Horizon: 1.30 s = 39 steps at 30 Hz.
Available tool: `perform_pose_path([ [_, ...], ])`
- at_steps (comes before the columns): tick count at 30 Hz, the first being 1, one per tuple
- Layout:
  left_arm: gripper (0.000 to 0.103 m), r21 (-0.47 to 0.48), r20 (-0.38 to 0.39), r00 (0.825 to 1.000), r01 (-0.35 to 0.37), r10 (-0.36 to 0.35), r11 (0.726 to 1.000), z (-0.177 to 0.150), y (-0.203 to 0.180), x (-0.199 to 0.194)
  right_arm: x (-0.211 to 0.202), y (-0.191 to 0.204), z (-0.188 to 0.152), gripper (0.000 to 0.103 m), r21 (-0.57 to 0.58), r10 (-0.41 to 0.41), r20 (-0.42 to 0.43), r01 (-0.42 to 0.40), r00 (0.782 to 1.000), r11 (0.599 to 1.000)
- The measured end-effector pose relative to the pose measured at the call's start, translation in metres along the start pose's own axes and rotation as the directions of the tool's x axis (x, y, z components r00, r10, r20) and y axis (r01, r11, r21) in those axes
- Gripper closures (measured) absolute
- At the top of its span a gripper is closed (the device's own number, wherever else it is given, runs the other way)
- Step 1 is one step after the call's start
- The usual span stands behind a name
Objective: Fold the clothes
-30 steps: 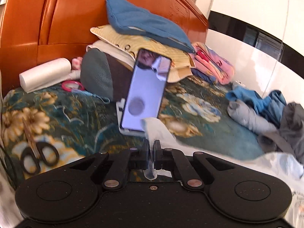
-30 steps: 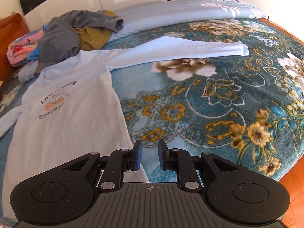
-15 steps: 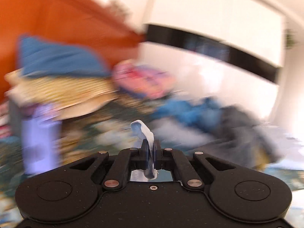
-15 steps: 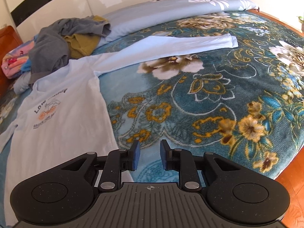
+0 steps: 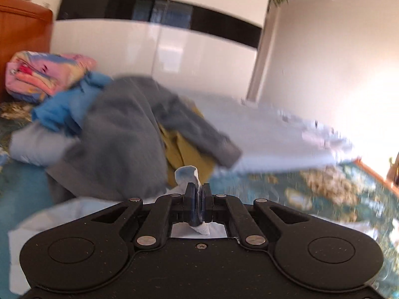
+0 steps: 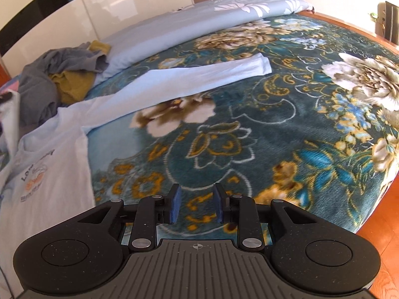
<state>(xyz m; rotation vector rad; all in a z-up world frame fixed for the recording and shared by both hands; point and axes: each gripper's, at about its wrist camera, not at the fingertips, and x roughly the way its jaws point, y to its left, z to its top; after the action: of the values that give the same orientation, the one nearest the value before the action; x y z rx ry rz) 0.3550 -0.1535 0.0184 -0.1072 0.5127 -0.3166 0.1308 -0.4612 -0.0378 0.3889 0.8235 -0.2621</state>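
Note:
A pale blue long-sleeved shirt (image 6: 57, 174) with an orange and dark print lies flat on the floral bedspread (image 6: 249, 137). One sleeve (image 6: 204, 77) stretches away to the right. My left gripper (image 5: 198, 191) is shut on a fold of the shirt's pale cloth (image 5: 187, 174), which sticks up between its pads. More of that cloth (image 5: 62, 214) hangs below it. My right gripper (image 6: 195, 204) hovers over bare bedspread just right of the shirt's body. Its jaws are opening and nothing is between them.
A heap of grey (image 5: 119, 134), mustard (image 5: 184, 149) and blue clothes (image 5: 64, 102) lies beyond the left gripper, with a pink folded quilt (image 5: 42, 72) by the wooden headboard (image 5: 22, 32). A pale blue duvet (image 6: 199, 17) lines the bed's far side. The bed's edge (image 6: 369, 214) drops to the floor at right.
The left gripper swung fast to the right with the cloth in its pads, from facing the phone and pillows to facing the clothes heap. The right gripper slid right off the shirt's hem and widened.

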Motion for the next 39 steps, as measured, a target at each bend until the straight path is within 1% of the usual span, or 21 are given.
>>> perform_pose_path([
  [3,0.100,0.014,-0.106,0.994,0.032,-0.031,0.999,-0.024,-0.007,0.029,0.010,-0.006,0.001,0.079,0.006,-0.006,-0.018,0.006,1.000,1.000],
  [5,0.094,0.008,-0.148,0.986,0.080,-0.078,0.997,-0.037,-0.009,0.033,0.013,-0.006,0.002,0.078,-0.002,-0.002,-0.020,0.002,1.000,1.000],
  [6,0.090,0.011,-0.141,0.985,0.099,-0.097,0.995,-0.040,-0.008,0.025,0.015,-0.004,0.004,0.077,-0.008,0.000,-0.018,0.000,1.000,1.000],
  [8,0.062,0.023,-0.119,0.984,0.134,-0.131,0.991,-0.044,-0.004,0.007,0.017,0.002,0.009,0.076,-0.016,0.016,-0.014,-0.016,1.000,1.000],
  [9,0.058,0.026,-0.106,0.984,0.146,-0.143,0.989,-0.045,0.001,-0.005,0.019,0.006,0.012,0.076,-0.019,0.033,-0.011,-0.033,0.999,0.999],
  [11,0.058,0.036,-0.067,0.988,0.144,-0.142,0.989,-0.039,0.013,-0.034,0.023,0.017,0.021,0.076,-0.025,0.076,-0.008,-0.076,0.997,0.997],
  [15,0.051,0.041,-0.007,0.998,0.059,-0.059,0.997,-0.030,0.063,-0.097,0.041,0.064,0.045,0.076,-0.080,0.207,-0.022,-0.208,0.978,0.975],
  [16,0.051,0.035,0.003,1.000,0.019,-0.019,0.999,-0.029,0.080,-0.113,0.047,0.079,0.051,0.075,-0.099,0.245,-0.033,-0.247,0.969,0.964],
  [17,0.050,0.037,0.009,1.000,-0.029,0.029,0.999,-0.029,0.096,-0.127,0.054,0.097,0.056,0.071,-0.129,0.279,-0.045,-0.283,0.959,0.951],
  [19,0.048,0.046,0.018,0.992,-0.129,0.128,0.991,-0.029,0.128,-0.154,0.069,0.135,0.065,0.069,-0.195,0.342,-0.072,-0.350,0.937,0.916],
  [20,0.048,0.050,0.017,0.983,-0.184,0.183,0.982,-0.030,0.144,-0.169,0.077,0.152,0.068,0.069,-0.217,0.366,-0.090,-0.376,0.926,0.901],
  [22,0.048,0.047,0.019,0.955,-0.298,0.297,0.954,-0.030,0.174,-0.199,0.095,0.184,0.072,0.069,-0.252,0.403,-0.129,-0.423,0.906,0.870],
  [23,0.047,0.047,0.026,0.934,-0.356,0.356,0.933,-0.030,0.187,-0.215,0.104,0.197,0.073,0.069,-0.249,0.419,-0.153,-0.445,0.895,0.860],
  [25,0.044,0.059,0.047,0.885,-0.465,0.463,0.883,-0.028,0.208,-0.242,0.123,0.214,0.074,0.069,-0.216,0.444,-0.196,-0.480,0.875,0.850],
  [27,0.039,0.040,0.058,0.857,-0.514,0.512,0.857,-0.026,0.223,-0.257,0.138,0.224,0.073,0.069,-0.160,0.455,-0.220,-0.492,0.863,0.856],
  [29,0.037,0.016,0.066,0.831,-0.555,0.553,0.832,-0.025,0.237,-0.270,0.148,0.224,0.073,0.069,-0.086,0.458,-0.210,-0.483,0.864,0.871],
  [30,0.037,0.006,0.058,0.834,-0.549,0.548,0.836,-0.027,0.240,-0.268,0.153,0.222,0.073,0.069,-0.047,0.453,-0.206,-0.471,0.867,0.881],
  [31,0.037,-0.003,0.046,0.843,-0.536,0.536,0.844,-0.030,0.241,-0.264,0.158,0.220,0.072,0.069,-0.007,0.445,-0.203,-0.456,0.872,0.890],
  [33,0.036,-0.013,0.016,0.872,-0.489,0.490,0.872,-0.039,0.239,-0.246,0.164,0.218,0.070,0.069,0.053,0.455,-0.181,-0.453,0.872,0.890],
  [36,0.036,-0.050,-0.035,0.915,-0.404,0.403,0.913,-0.050,0.232,-0.211,0.169,0.219,0.070,0.067,0.097,0.460,-0.142,-0.450,0.877,0.888],
  [39,0.036,-0.076,-0.067,0.944,-0.329,0.324,0.941,-0.057,0.220,-0.178,0.174,0.220,0.073,0.066,0.158,0.459,-0.112,-0.440,0.882,0.884],
])
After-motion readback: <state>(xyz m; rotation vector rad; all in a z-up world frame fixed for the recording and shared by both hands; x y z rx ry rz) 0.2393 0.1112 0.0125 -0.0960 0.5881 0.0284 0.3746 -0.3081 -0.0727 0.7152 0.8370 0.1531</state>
